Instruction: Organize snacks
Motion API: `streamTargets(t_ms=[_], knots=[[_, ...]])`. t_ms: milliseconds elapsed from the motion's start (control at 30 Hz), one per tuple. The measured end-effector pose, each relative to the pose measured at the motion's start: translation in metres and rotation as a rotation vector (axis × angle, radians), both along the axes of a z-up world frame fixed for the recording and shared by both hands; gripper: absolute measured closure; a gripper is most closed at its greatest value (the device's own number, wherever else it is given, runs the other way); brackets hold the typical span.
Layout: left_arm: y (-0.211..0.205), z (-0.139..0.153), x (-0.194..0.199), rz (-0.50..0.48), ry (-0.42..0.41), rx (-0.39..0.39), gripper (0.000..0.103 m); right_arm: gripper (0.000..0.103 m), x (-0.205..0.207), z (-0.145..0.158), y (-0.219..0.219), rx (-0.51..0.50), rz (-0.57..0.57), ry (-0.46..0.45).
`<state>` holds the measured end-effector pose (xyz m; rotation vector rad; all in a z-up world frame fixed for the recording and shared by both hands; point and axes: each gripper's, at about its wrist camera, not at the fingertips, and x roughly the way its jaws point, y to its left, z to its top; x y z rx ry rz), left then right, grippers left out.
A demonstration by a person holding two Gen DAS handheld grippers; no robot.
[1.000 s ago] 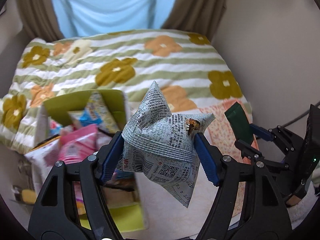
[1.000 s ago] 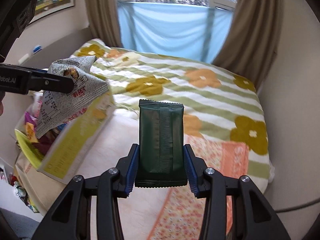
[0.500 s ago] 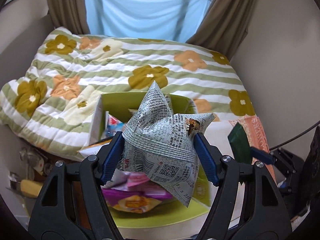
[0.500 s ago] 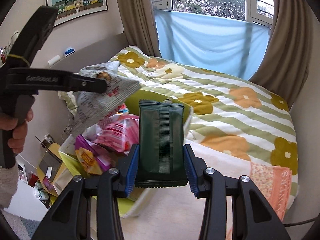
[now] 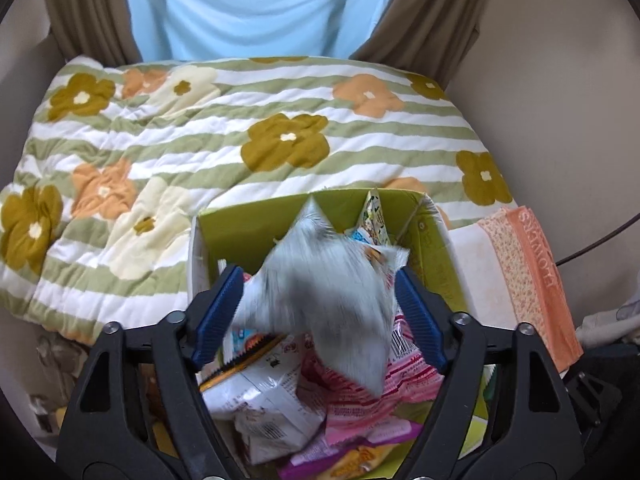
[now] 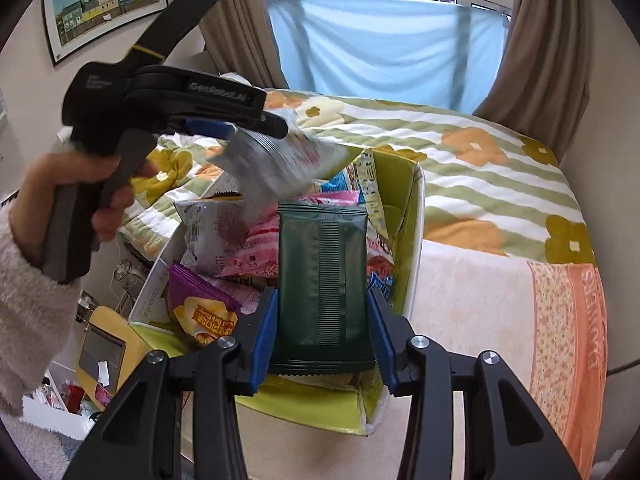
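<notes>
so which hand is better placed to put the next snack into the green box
Right. The right gripper is shut on the dark green packet just over the green box. The left gripper's jaws are opening, the grey packet blurred, apparently dropping in.

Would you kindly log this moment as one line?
left gripper: jaws opening, grey bag dropping | right gripper: holds green pack | box: below

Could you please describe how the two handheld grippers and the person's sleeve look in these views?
Both the left gripper and right gripper are black plastic with blue ribbed finger pads and silver bolts. The left one has white lettering and a pistol-style handle. The sleeve is fluffy and white.
</notes>
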<state>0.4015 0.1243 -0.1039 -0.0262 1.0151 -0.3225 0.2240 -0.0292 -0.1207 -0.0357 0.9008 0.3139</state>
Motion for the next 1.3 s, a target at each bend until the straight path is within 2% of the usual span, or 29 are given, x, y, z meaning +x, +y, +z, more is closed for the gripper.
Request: streamTargets(t_ms=[33,167,500,533,600,633,667,700,900,1067,1167,1300], knots=[[0.001,0.001,0.000,0.007,-0.012,0.015,0.001,0.063,-0.001,-0.001,0.000,-0.003,-0.005,0.005],[0.011,0.005,-0.012,0.019,-0.035,0.030,0.000,0.063,-0.005,-0.006,-0.001,0.002,-0.018,0.020],[0.035,0.016,-0.080,0.082,-0.081,0.046,0.000,0.061,-0.010,-0.013,0.005,0.030,0.020,0.003],[0.035,0.017,-0.085,0.086,-0.086,0.050,0.000,0.055,-0.009,-0.015,0.007,0.031,0.024,0.006],[0.037,0.017,-0.094,0.093,-0.090,0.068,0.000,0.036,-0.010,-0.015,0.011,0.025,0.016,-0.020],[0.038,0.016,-0.100,0.099,-0.089,0.081,0.000,0.021,-0.011,-0.014,0.011,0.027,0.011,-0.031],[0.040,0.015,-0.105,0.103,-0.088,0.089,0.000,0.010,-0.013,-0.013,0.011,0.036,0.012,-0.037],[0.042,0.014,-0.111,0.108,-0.090,0.091,0.000,0.008,-0.016,-0.013,0.011,0.046,0.013,-0.042],[0.043,0.009,-0.138,0.120,-0.084,0.069,0.000,0.007,-0.029,-0.012,0.006,0.033,-0.011,-0.057],[0.040,0.018,-0.158,0.114,-0.116,0.082,0.000,0.007,-0.039,-0.004,0.000,0.040,-0.039,-0.077],[0.036,0.032,-0.175,0.117,-0.148,0.082,0.000,0.007,-0.049,0.006,-0.005,0.028,-0.052,-0.112],[0.025,0.065,-0.212,0.131,-0.235,0.100,0.000,0.007,-0.070,0.038,-0.020,0.046,-0.069,-0.186]])
